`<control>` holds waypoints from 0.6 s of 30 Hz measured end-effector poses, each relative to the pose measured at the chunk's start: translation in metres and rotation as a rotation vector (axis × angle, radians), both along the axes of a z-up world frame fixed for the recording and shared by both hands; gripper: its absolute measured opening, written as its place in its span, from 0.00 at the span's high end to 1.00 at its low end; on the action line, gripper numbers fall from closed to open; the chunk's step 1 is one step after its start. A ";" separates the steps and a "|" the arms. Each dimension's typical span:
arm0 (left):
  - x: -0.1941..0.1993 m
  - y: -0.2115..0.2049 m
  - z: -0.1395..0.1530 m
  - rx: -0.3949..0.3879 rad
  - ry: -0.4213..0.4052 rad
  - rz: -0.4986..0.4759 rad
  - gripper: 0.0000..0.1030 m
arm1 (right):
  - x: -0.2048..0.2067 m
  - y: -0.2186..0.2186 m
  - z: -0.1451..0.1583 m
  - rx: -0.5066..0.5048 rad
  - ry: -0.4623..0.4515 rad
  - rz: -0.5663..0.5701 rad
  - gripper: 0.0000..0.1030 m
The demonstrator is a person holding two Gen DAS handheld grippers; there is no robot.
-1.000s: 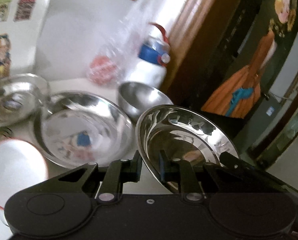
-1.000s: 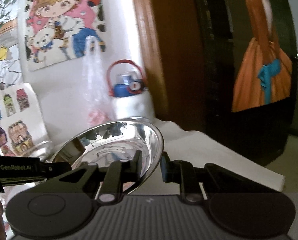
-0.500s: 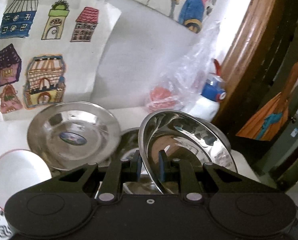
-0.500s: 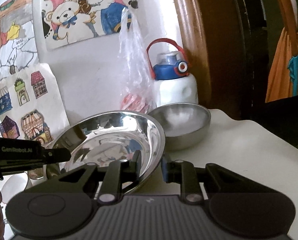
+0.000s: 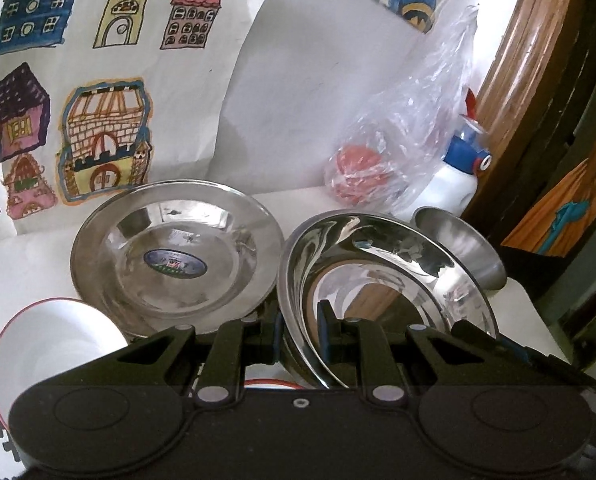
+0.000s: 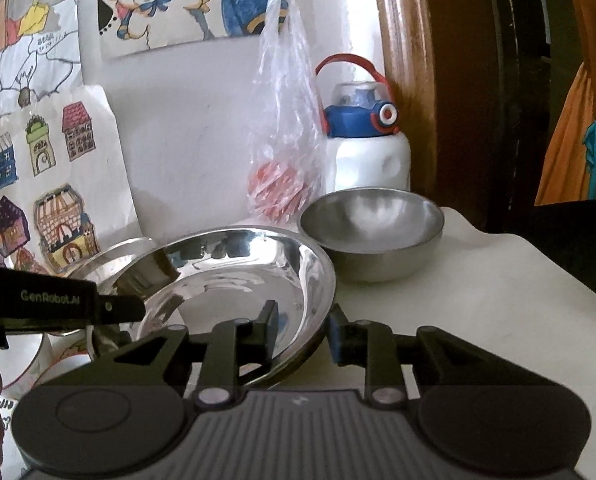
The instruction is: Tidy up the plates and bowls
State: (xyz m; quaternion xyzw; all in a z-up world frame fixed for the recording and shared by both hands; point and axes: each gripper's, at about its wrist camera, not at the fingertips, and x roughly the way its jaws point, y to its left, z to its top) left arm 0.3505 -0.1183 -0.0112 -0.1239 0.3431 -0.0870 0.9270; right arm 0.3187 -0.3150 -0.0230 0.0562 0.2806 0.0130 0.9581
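Observation:
A shiny steel plate (image 5: 381, 280) is held tilted by its near rim, with my left gripper (image 5: 299, 330) shut on it. In the right wrist view the same plate (image 6: 234, 276) lies low over the white table. My right gripper (image 6: 301, 328) straddles its near rim and its jaws are opening, with a gap beside the rim. One of the left gripper's fingers (image 6: 118, 308) reaches the plate's left edge. A second steel plate (image 5: 174, 256) with an oval sticker sits just left. A steel bowl (image 6: 371, 232) stands to the right.
A white bowl with a red rim (image 5: 50, 344) sits at the near left. A clear plastic bag (image 6: 286, 168) holding something red and a white bottle with a blue cap (image 6: 367, 148) stand against the wall, which is covered with drawings. The table edge (image 6: 569, 280) runs on the right.
Both grippers have carried the plate left and lower, towards the wall, so the sticker plate and steel bowl now flank it. The right gripper's fingers stand wider apart than before.

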 end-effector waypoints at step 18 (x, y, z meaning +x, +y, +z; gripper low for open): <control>0.002 -0.001 -0.001 0.029 -0.006 -0.024 0.69 | 0.005 0.017 -0.003 -0.139 0.006 -0.003 0.63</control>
